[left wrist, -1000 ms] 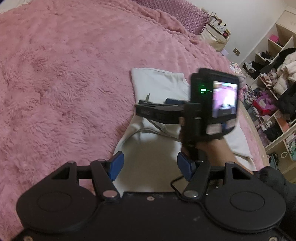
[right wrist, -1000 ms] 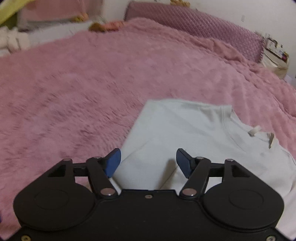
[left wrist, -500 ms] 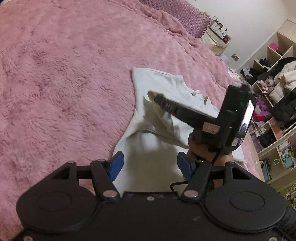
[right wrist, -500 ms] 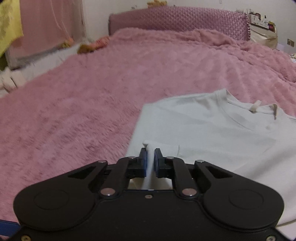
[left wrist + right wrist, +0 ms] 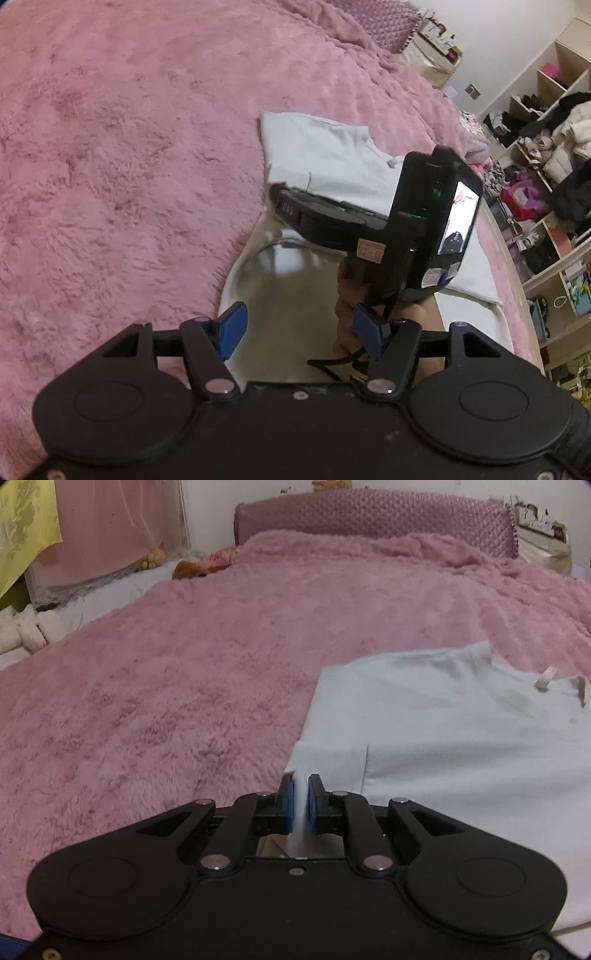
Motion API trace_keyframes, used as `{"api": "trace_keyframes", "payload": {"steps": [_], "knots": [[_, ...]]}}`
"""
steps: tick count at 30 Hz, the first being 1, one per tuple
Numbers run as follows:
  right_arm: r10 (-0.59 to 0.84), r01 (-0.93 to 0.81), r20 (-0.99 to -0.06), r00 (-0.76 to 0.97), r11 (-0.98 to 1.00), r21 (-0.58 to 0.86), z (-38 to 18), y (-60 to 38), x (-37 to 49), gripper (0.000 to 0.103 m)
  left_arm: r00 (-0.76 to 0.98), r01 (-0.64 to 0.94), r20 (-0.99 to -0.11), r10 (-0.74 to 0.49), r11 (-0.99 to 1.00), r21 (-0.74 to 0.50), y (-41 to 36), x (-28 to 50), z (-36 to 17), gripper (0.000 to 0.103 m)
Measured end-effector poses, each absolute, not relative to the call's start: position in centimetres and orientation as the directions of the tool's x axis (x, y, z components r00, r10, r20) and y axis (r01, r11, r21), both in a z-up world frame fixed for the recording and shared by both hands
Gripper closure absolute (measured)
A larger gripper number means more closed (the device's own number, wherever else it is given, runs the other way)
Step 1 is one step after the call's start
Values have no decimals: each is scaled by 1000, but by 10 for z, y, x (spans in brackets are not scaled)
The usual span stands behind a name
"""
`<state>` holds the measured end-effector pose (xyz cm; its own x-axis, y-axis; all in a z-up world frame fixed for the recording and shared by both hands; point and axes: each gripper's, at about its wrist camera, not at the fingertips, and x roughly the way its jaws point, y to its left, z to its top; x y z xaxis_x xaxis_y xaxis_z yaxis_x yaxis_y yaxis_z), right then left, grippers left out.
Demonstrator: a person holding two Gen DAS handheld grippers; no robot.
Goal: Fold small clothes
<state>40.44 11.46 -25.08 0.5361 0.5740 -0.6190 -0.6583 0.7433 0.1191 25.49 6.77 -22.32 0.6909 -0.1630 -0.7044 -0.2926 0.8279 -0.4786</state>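
Note:
A small white T-shirt (image 5: 325,162) lies on the pink fluffy bedspread (image 5: 122,147); it also shows in the right wrist view (image 5: 461,731). My right gripper (image 5: 301,799) is shut on the shirt's left sleeve edge and holds it lifted off the bed. In the left wrist view the right gripper (image 5: 284,197) reaches over the shirt's left side, held by a hand. My left gripper (image 5: 299,328) is open and empty, hovering above the shirt's lower part.
Open shelves (image 5: 546,155) crammed with clothes and bags stand to the right of the bed. A purple headboard (image 5: 373,515) is at the far end. Stuffed toys (image 5: 192,563) and a curtain lie at the far left.
My right gripper went from open over the sleeve to shut on it, then raised the fabric. The left gripper stayed open and almost still.

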Motion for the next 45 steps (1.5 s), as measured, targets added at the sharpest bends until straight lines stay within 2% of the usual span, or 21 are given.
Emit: {"api": "trace_keyframes", "payload": {"steps": [4,7,9,11,13,16,18,21,22,26,30,33,37,42,45], "knots": [[668,-713,-596,446,668,216,-242,100,406,98,728,-308,-672,-135,811,-497,72,249,-218,38],[643,-763,-622,447,637,111,-244,109,399,98,738,-319,-654,-165,769,-554,81,249,-222,38],[629,-755,-642,439,645,117,-250,112,403,95,733,-342,-658,-172,743,-575,87,250,-226,38],[635,-743,-643,429,653,150,-252,110,409,81,726,-371,-668,-163,725,-580,93,250,-228,38],[678,-729,-611,409,645,229,-246,100,410,55,730,-395,-668,-143,710,-583,98,246,-227,38],[697,-714,-535,477,662,227,-227,77,398,57,738,-420,-664,-119,689,-591,102,242,-226,38],[676,-701,-519,523,688,189,-214,60,393,64,729,-439,-676,-103,687,-578,102,241,-227,38],[453,-563,-548,703,825,-40,-201,39,392,70,713,-447,-696,-81,712,-541,97,243,-224,38],[405,-515,-543,736,855,-61,-199,24,399,71,713,-442,-697,-79,721,-534,96,243,-222,38],[245,-327,-599,762,945,-30,-202,-38,446,72,700,-419,-710,-73,763,-492,89,247,-222,38],[148,-201,-651,745,979,-8,-221,-82,485,72,687,-419,-725,-51,787,-452,82,254,-224,38],[157,-210,-733,662,977,19,-248,-84,506,70,670,-420,-742,-31,808,-413,79,259,-227,38],[132,-228,-705,697,973,-44,-256,-76,496,68,649,-423,-760,31,845,-327,79,261,-230,38],[220,-258,-657,721,965,39,-204,-107,452,51,645,-452,-756,111,854,-260,85,249,-227,38],[267,-310,-623,735,950,41,-168,-146,418,48,672,-466,-721,168,853,-236,89,230,-218,38]]}}
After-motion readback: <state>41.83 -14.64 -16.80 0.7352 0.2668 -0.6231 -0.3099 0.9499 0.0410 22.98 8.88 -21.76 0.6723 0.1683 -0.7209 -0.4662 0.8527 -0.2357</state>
